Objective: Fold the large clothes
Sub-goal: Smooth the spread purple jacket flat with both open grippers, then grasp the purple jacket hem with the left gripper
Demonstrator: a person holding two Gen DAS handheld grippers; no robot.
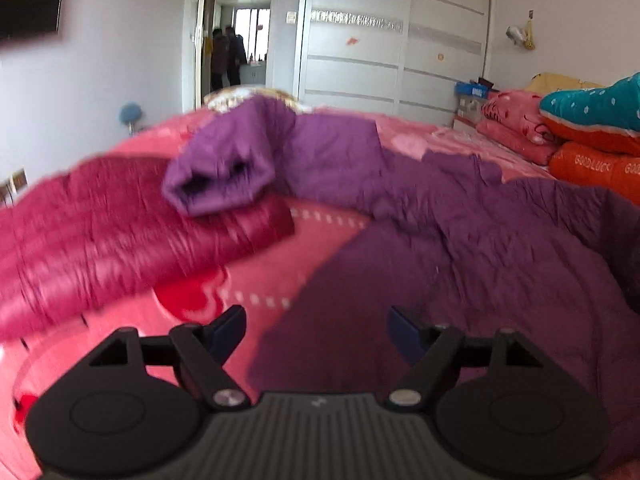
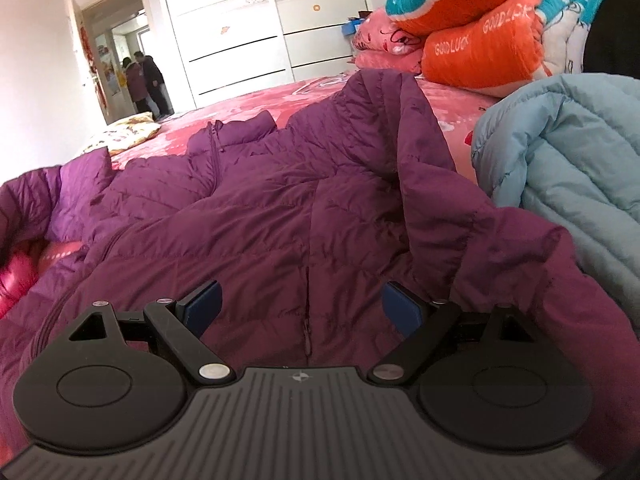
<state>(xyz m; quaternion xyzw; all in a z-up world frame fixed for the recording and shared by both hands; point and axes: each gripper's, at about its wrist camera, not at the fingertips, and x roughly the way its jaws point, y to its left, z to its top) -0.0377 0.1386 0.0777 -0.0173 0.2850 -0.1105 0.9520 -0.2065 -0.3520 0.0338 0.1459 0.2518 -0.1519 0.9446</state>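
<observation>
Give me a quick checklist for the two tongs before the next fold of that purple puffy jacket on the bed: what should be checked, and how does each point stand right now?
1. Left tongs empty and open: ok, nothing between the fingers.
2. Right tongs empty and open: ok, hovering over the purple quilted puffer jacket.
3. Jacket spread flat on the pink bedspread: not ok, its right side is humped and creased.
4. Jacket's purple sleeve cuff clear of other clothes: not ok, it lies on the crimson quilted jacket.
5. Light blue quilted jacket clear of the fold: cannot tell, it sits right at the purple one's edge.
6. Left view sharp: not ok, blurred.
</observation>
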